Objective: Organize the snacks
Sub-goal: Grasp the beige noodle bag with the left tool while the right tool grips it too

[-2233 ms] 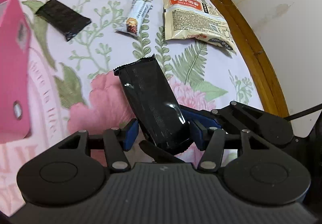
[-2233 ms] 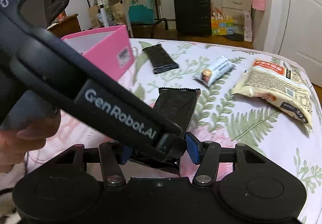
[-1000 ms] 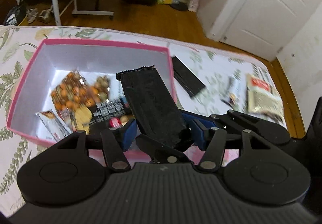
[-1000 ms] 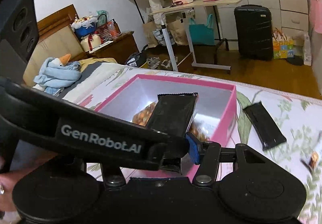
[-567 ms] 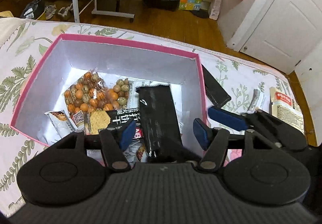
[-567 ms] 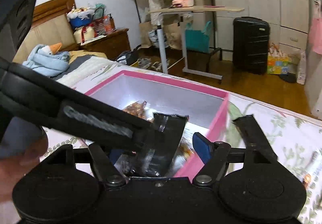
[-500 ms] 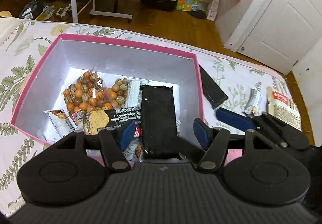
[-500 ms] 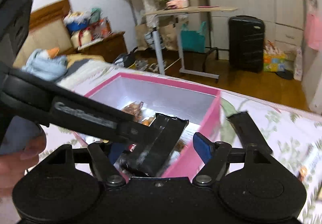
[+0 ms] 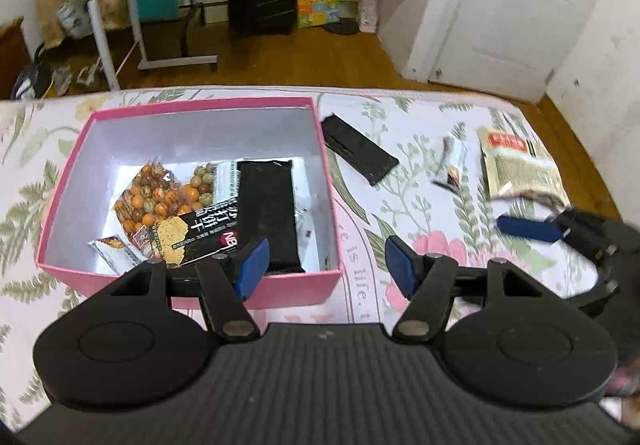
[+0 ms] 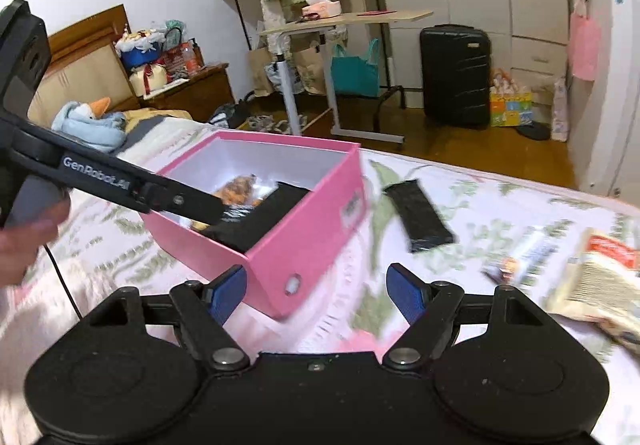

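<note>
Left wrist view: my left gripper [image 9: 322, 263] has its blue pads spread apart, holding nothing, above the near wall of the pink cardboard box [image 9: 192, 287]. The long black foil packet [image 9: 267, 215] lies flat inside it, on top of the bag of orange coated nuts [image 9: 154, 195] and a black cracker pack [image 9: 196, 231]. Not yet boxed, on the floral bedspread [image 9: 432, 181]: a second black bar packet [image 9: 358, 155], a small white snack bar [image 9: 454, 161], a beige noodle pouch [image 9: 518, 163]. Right wrist view: my right gripper [image 10: 316, 291] is also spread and empty, near the box corner; the three loose items [image 10: 420, 215] lie well apart from the box. I judge the task over half done.
</note>
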Tool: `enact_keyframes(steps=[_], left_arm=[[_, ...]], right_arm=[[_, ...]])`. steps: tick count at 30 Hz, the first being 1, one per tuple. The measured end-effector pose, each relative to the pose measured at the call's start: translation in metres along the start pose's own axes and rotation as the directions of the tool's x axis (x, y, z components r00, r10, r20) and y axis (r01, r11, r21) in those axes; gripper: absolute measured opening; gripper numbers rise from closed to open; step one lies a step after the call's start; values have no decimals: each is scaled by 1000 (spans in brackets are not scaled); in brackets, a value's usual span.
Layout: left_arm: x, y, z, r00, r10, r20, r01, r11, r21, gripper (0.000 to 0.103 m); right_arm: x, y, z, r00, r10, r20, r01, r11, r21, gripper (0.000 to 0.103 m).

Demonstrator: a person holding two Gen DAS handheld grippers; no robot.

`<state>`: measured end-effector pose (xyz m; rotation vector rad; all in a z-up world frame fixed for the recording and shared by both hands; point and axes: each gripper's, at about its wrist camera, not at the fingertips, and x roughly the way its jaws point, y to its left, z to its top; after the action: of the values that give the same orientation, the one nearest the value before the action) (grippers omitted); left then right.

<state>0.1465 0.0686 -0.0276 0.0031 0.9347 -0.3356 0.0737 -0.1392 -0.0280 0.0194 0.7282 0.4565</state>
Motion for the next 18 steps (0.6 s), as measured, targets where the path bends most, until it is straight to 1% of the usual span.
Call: enact_keyframes(steps=[3,5,6,8,9,10,12,13,14,16,18], left_arm=[[-2,-16,3,1000,12,-6,-12,999,45,66],[0,-29,6,1000,6,-7,-5,997,81,72],[1,-35,7,1000,-5,-5,5,995,104,73],[3,-45,9,1000,-4,-9,5,991,131,73],[4,-50,10,1000,-5,-15,7,990,138,73],[5,-54,12,1000,-18,-22,21,990,140,73],[7,-63,17,998,-48,-37,53,988,145,74],[9,-69,20,997,-58,-40,64,986,151,77],[10,-75,23,997,-65,-39,70,985,160,79],[14,-89,30,997,-68,-30,72,982,174,80],[22,-105,38,996,-78,-41,84,980,178,80]], right_arm=[[-22,-18,-3,999,-36,6,36,999,-13,81],[-36,-32,-5,998,-58,19,59,998,-20,81],[-41,-38,-5,997,-70,23,70,997,-21,81],[-52,-52,-1,995,-97,15,97,995,-18,81],[-58,-58,2,994,-109,-8,108,994,-22,81],[-64,-64,7,993,-112,-49,111,994,-24,81],[-75,-75,20,989,-75,-130,73,997,-17,81],[-81,-80,24,986,-66,-151,67,998,-1,81],[-88,-85,28,984,-73,-164,78,997,23,81],[-97,-94,35,979,-81,-185,92,994,51,81],[-101,-110,34,974,-90,-206,113,989,99,81]])
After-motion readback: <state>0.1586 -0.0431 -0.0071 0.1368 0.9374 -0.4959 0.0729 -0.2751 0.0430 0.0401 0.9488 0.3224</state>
